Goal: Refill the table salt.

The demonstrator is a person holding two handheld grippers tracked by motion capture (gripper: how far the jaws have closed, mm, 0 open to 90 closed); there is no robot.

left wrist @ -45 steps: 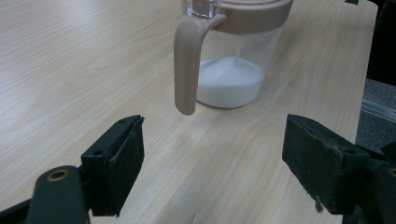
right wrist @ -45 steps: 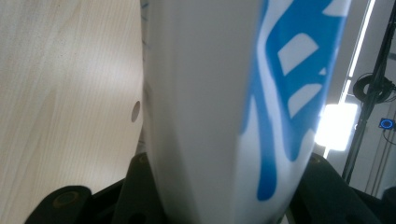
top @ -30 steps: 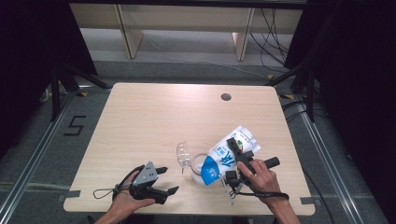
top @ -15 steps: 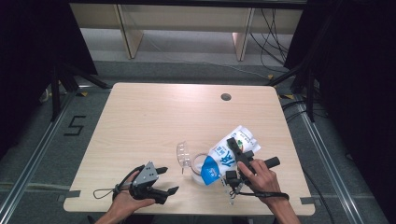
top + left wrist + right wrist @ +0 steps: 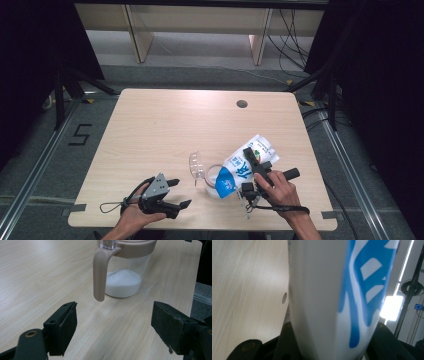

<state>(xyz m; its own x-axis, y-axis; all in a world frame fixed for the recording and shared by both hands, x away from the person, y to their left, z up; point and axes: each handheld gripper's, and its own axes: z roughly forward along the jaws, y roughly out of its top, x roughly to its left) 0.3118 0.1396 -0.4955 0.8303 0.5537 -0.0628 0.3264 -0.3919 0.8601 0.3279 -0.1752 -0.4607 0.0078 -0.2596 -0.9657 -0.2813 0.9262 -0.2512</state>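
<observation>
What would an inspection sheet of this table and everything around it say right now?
Surface: pale wooden table, round hole near far edge.
Job's things: blue-and-white bag tilted over clear jar holding white powder, flip lid open.
Clutter: nothing seen.
Grippers: right gripper clamped on the bag; left gripper open, empty, short of the jar.
Cables: black loops trail from both grippers.
Surroundings: grey floor, shelving, dark curtains.

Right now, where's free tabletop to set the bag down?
The table is bare across its far half, up to the round hole, and along the left side above the left gripper. Crowded near-right: jar, its flipped lid, tilted bag, right gripper.
</observation>
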